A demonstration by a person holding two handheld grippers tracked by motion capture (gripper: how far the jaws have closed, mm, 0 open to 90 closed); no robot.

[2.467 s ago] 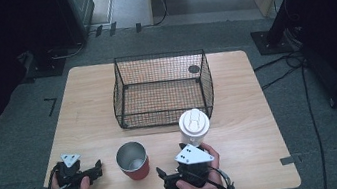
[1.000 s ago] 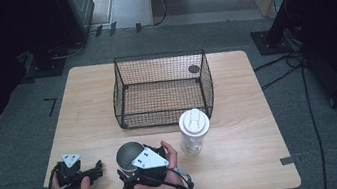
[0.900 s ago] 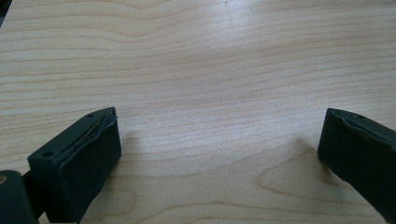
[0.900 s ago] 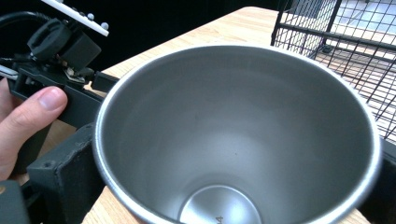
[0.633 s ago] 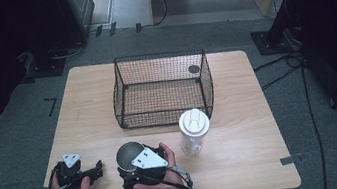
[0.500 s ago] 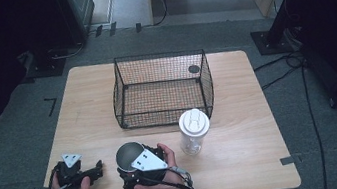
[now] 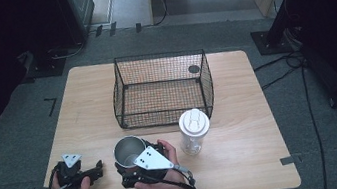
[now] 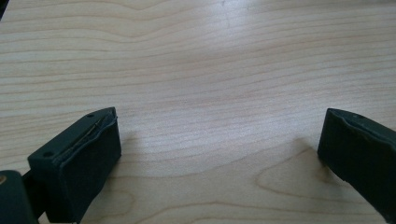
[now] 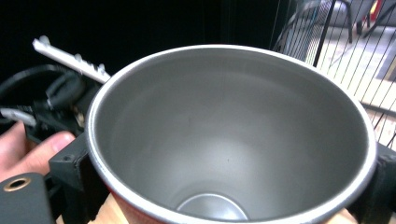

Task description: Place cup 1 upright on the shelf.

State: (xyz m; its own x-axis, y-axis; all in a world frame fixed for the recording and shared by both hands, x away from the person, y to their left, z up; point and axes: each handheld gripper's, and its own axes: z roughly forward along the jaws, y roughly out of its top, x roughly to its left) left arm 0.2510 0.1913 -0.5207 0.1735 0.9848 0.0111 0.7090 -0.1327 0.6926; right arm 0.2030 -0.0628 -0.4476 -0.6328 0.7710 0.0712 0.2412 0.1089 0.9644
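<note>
My right hand-held gripper (image 7: 126, 167) has just been closing and now clamps the steel cup (image 7: 129, 152) on the counter (image 7: 246, 153). My left hand-held gripper (image 8: 219, 154) rests with jaws wide apart, nothing between them.

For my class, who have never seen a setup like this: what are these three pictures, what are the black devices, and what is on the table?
A person holds a two-jaw gripper in each hand. One camera looks down from above; one rides on each gripper.

On the wooden table stand a wire basket, a clear bottle with a white lid and a metal cup.

The right gripper has just closed its jaws on the cup, whose inside shows in the right gripper view. The left gripper rests open, with bare wood between its jaws.
</note>
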